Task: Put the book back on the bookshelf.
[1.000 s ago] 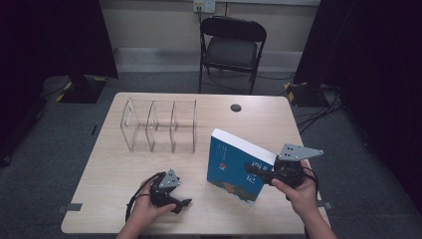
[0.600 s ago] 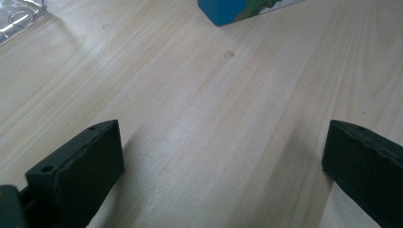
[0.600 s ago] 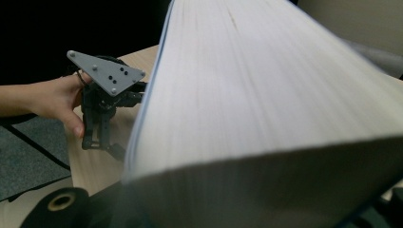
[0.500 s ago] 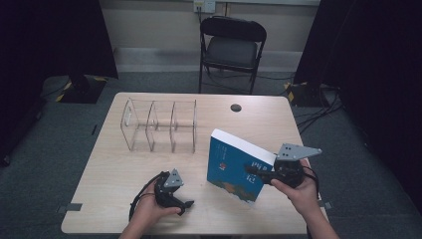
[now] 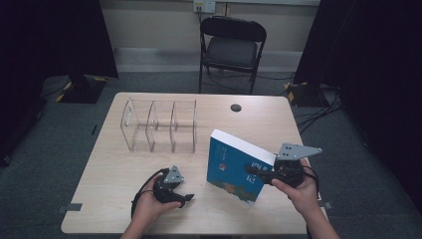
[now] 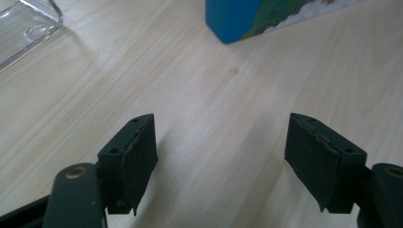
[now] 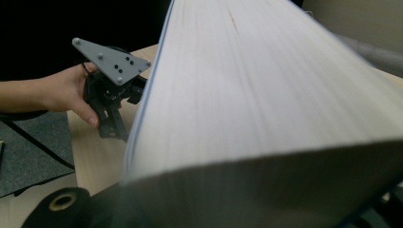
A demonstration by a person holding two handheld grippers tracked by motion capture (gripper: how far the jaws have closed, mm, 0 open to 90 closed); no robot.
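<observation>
- High view: right hand-held gripper clamps the blue book, which stands tilted on its lower edge at the counter's right front.
- Left hand-held gripper rests low on the counter, jaws spread apart with nothing between them.
- Clear acrylic divider rack stands behind, well apart from the book.
- Right gripper view: page edges fill the grip.

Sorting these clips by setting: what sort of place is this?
Probably a recording studio or lab: black curtains flank a lone wooden table, with a folding chair and floor cables.
</observation>
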